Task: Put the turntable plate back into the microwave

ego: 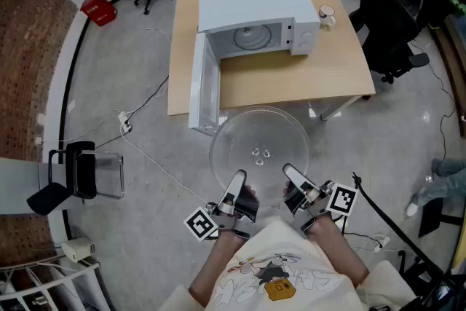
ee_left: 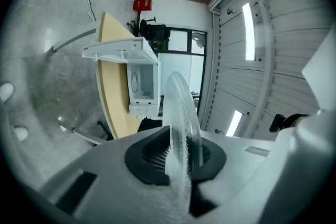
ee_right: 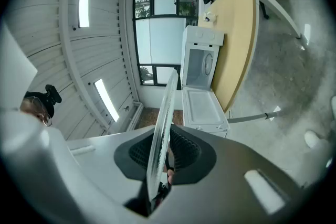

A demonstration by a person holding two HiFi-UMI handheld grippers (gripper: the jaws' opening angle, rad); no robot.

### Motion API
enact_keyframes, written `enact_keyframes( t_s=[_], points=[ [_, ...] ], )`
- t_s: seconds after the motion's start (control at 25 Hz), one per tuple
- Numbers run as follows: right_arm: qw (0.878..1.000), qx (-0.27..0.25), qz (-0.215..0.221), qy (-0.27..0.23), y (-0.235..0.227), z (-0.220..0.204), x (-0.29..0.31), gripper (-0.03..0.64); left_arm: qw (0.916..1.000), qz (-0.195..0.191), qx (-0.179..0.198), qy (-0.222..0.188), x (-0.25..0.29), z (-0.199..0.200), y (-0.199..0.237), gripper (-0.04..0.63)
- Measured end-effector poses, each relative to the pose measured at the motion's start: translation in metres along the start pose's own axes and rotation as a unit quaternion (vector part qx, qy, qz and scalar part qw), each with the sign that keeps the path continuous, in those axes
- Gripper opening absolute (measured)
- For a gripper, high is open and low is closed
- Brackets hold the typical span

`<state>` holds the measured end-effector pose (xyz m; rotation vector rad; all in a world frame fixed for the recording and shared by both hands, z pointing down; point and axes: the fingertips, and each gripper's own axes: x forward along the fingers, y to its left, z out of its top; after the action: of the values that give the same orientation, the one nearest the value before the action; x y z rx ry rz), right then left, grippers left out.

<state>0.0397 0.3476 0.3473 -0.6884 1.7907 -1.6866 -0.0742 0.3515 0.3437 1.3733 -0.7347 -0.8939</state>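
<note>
The clear glass turntable plate (ego: 258,146) hangs level above the floor, in front of the table. Both grippers hold its near rim. My left gripper (ego: 238,182) is shut on the rim at the left, and my right gripper (ego: 293,175) is shut on it at the right. In the left gripper view the plate's edge (ee_left: 184,113) runs between the black pads (ee_left: 152,157). The right gripper view shows the same edge (ee_right: 165,107) clamped between its pads (ee_right: 184,152). The white microwave (ego: 255,14) stands on the table with its door (ego: 204,84) swung open toward me and an empty cavity (ego: 247,36).
The wooden table (ego: 335,69) carries the microwave and a small cup (ego: 327,14) to its right. Office chairs (ego: 386,18) stand at the right and the back. Cables and a power strip (ego: 125,126) lie on the floor at the left, near a red box (ego: 98,9).
</note>
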Motion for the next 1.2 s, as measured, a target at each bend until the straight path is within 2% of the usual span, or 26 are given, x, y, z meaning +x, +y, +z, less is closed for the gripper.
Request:
enact_keyframes(
  t_s=[0.4,0.64,0.92,1.2],
  points=[
    [1.000,0.002,0.008,-0.015,0.002,0.008,-0.003,0.048,0.9999,-0.008,0.003,0.013,0.010,-0.005,-0.001,0.032],
    [0.999,-0.025,0.017,-0.020,0.008,0.013,-0.011,0.052,0.9995,-0.019,-0.001,0.026,0.015,-0.013,-0.002,0.032],
    [0.999,-0.021,0.017,-0.022,0.009,0.007,-0.006,0.048,0.9989,-0.020,0.006,0.042,0.014,-0.005,-0.006,0.032],
    [0.999,-0.007,0.017,-0.043,-0.002,-0.008,0.008,0.044,0.9968,-0.015,0.003,0.078,0.012,0.016,0.001,0.032]
  ],
)
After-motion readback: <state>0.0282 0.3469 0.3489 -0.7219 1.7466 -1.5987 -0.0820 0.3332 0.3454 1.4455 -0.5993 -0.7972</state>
